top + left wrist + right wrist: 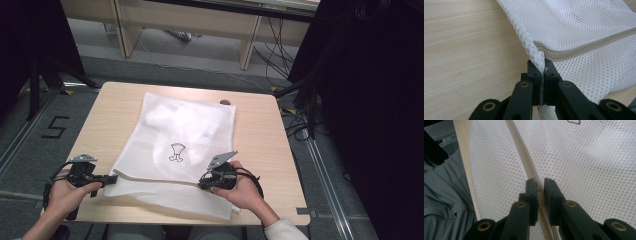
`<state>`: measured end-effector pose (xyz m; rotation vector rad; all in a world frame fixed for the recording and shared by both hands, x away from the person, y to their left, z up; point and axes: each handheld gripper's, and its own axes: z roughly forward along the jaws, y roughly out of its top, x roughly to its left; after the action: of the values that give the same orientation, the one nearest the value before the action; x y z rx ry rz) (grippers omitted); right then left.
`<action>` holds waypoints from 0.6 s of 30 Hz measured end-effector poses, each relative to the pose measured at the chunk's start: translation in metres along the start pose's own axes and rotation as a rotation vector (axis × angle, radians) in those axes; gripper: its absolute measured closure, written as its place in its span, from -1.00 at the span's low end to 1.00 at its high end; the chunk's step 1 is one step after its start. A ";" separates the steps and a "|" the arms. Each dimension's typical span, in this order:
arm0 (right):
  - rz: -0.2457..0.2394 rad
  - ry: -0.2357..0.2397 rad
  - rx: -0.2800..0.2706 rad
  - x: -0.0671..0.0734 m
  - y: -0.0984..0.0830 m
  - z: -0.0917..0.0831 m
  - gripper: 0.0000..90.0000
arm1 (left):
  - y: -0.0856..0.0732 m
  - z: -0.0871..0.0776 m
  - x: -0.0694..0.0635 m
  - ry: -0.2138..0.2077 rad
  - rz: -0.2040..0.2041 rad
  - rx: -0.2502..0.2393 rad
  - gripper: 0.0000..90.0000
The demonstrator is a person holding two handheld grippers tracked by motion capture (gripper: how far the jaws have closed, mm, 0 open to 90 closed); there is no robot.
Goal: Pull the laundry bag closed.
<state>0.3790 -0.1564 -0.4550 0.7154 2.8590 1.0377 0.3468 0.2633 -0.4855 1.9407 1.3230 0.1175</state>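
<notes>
A white mesh laundry bag (180,135) lies flat on the wooden table (260,130), with a small black drawing (176,151) on it and pale contents showing through near its far end. My left gripper (112,178) sits at the bag's near left corner. In the left gripper view the left gripper (541,66) is shut on the bag's mesh edge (524,37), just beside the beige zipper (584,47). My right gripper (202,184) rests on the bag's near side. In the right gripper view the right gripper (540,185) is shut on the zipper line (522,150).
A small dark object (225,102) lies on the table past the bag's far right corner. Bare wood borders the bag on both sides. Cables (300,125) trail on the floor at the right, and a wooden desk (200,25) stands beyond the table.
</notes>
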 end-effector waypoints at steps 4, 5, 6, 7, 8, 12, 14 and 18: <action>0.011 -0.015 0.001 0.000 -0.003 -0.003 0.84 | 0.000 0.000 0.000 -0.004 -0.003 -0.001 0.90; 0.008 -0.011 -0.008 -0.001 -0.004 -0.003 0.84 | 0.000 0.000 0.000 -0.002 -0.001 -0.001 0.90; 0.008 -0.010 -0.001 -0.001 -0.005 -0.004 0.84 | 0.000 0.000 0.000 -0.002 -0.001 0.000 0.90; 0.017 -0.008 -0.009 0.000 -0.006 -0.004 0.84 | 0.000 0.000 0.000 -0.002 -0.003 -0.001 0.90; 0.006 -0.006 -0.005 -0.002 -0.006 -0.004 0.84 | 0.000 0.000 0.000 -0.001 -0.002 -0.001 0.90; 0.014 -0.009 -0.011 -0.001 -0.008 -0.005 0.84 | 0.000 0.000 0.000 -0.001 0.001 -0.002 0.90; 0.008 -0.023 -0.007 -0.001 -0.007 -0.007 0.84 | 0.000 0.000 0.000 -0.003 0.000 -0.002 0.90; 0.011 -0.016 -0.011 -0.001 -0.008 -0.007 0.84 | 0.000 0.001 0.000 -0.004 -0.001 -0.002 0.90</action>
<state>0.3755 -0.1662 -0.4541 0.7366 2.8370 1.0428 0.3474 0.2631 -0.4861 1.9374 1.3205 0.1142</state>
